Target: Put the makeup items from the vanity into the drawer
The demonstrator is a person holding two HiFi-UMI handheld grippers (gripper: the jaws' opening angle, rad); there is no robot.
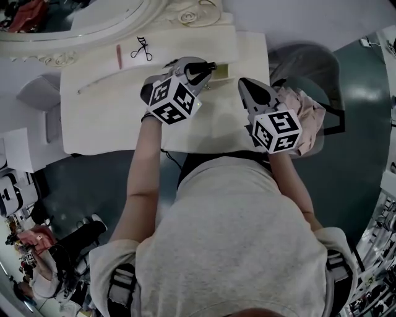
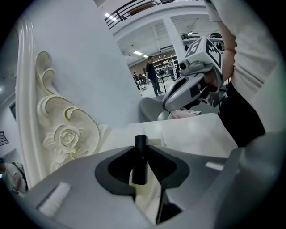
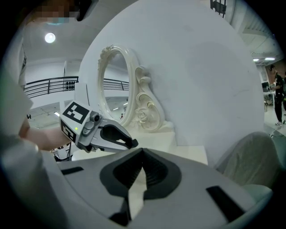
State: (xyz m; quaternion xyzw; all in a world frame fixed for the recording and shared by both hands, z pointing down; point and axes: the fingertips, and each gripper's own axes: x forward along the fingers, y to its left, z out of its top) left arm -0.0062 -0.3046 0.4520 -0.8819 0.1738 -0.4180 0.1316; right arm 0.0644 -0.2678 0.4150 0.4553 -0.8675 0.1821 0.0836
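My left gripper hovers over the cream vanity top, shut on a short black tube that stands upright between its jaws. Its tips are beside a small yellowish drawer opening at the back of the top. An eyelash curler, a pink stick and a long thin pale stick lie to the left on the vanity. My right gripper hangs at the vanity's right edge, shut with nothing in it. From the right gripper view the left gripper shows at the left.
A carved oval mirror stands along the back, its rose scroll close to the left gripper. A grey chair with pink cloth on it sits right of the vanity. A white stool is at the left.
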